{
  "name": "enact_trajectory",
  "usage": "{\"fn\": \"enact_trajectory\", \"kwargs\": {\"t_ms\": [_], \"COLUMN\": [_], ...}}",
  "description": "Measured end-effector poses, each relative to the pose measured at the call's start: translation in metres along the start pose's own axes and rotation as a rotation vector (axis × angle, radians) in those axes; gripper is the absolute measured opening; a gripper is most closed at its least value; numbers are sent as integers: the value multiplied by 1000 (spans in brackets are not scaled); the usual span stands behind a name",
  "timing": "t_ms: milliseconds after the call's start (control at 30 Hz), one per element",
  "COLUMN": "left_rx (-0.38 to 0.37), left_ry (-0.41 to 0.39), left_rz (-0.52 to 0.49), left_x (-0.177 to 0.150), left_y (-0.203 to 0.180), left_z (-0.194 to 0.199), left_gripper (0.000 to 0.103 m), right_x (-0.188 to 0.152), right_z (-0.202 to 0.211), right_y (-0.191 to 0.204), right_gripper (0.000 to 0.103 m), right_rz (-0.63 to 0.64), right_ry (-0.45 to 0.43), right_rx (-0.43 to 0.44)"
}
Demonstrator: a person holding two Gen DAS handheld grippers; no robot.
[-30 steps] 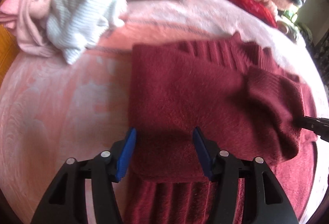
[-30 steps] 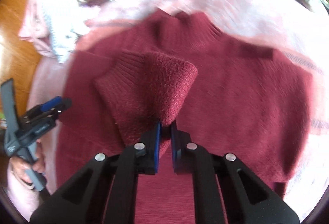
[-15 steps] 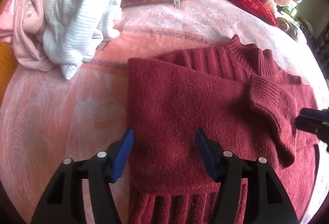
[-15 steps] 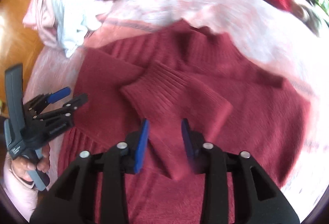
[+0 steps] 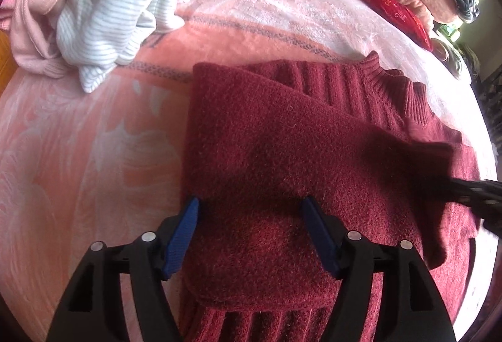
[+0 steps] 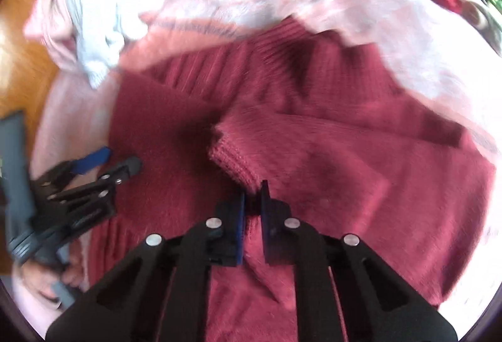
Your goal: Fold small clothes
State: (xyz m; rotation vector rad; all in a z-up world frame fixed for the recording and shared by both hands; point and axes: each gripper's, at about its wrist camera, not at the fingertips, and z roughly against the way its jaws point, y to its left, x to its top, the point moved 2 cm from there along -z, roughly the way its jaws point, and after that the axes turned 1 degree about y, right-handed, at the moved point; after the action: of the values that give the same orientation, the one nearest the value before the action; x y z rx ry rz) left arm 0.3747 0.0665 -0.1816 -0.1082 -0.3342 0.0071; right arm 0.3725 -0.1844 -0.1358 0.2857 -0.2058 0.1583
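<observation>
A dark red knitted sweater (image 5: 282,153) lies on a pink blanket, its left side folded in over the body. My left gripper (image 5: 251,235) is open, its blue pads straddling the folded left part near the hem, holding nothing. In the right wrist view the sweater (image 6: 360,169) fills the middle, blurred. My right gripper (image 6: 252,200) is shut on the ribbed cuff of the right sleeve (image 6: 235,160), which lies across the body. The left gripper (image 6: 94,172) shows at the left of that view; the right gripper's tip (image 5: 477,191) shows at the right edge of the left wrist view.
A pink floral blanket (image 5: 78,153) covers the bed. A heap of clothes, white striped (image 5: 103,6) and pale pink (image 5: 28,22), lies at the back left. Patterned and red cushions (image 5: 392,6) line the back. Wooden floor (image 6: 18,66) is left of the bed.
My right gripper let go of the sleeve half a second ago, then closed again on its cuff. My left gripper stayed open and moved slightly forward over the folded part.
</observation>
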Motion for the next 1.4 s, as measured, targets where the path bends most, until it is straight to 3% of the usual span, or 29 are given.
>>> {"fn": "enact_trajectory", "kwargs": {"t_ms": [200,333,367,467,600,633,700,733,767,967,1133,1233,1400], "left_rx": [14,32,35,47,55,55,57,59,62,66,122,123,103], "left_ry": [-8,-16,-18,-20,-19,-19,-20,-22,-24,-58,-47,-50,-51], "left_rz": [-8,-15,-16,-15,-17,-18,-20,-21,-23,-39,-102,-93,-103], "left_x": [0,-2,-3,-4,-4,-5,-6,-6,-7,-6,-8,-7,-13], "left_y": [-2,-3,-3,-5,-6,-6,-6,-7,-7,-15,-28,-27,-23], "left_z": [0,0,1,1,2,3,4,4,4,16,2,0,13], "left_gripper": [70,71,72,72,73,73,73,73,73,73,76,78,77], "right_x": [-44,-80,-85,-94,-92,-91,-90,-89,-87,-82,-94,-97,-113], "right_z": [45,49,50,45,39,38,33,30,29,58,35,26,40], "right_y": [-65,-106,-113,-137,-160,-165,-173,-175,-174,-169,-183,-189,-194], "right_gripper": [9,22,30,45,55,56,42,18,7,6,9,12,37], "right_rz": [-79,-137,-146,-212,-291,-314,-338,-336,-328,-285,-292,-301,-327], "right_ry": [-55,-42,-44,-61,-91,-96,-89,-80,-69,-145,-99,-118,-137], "right_rx": [18,-7,-8,57,125,138,161,161,157,185,70,87,144]}}
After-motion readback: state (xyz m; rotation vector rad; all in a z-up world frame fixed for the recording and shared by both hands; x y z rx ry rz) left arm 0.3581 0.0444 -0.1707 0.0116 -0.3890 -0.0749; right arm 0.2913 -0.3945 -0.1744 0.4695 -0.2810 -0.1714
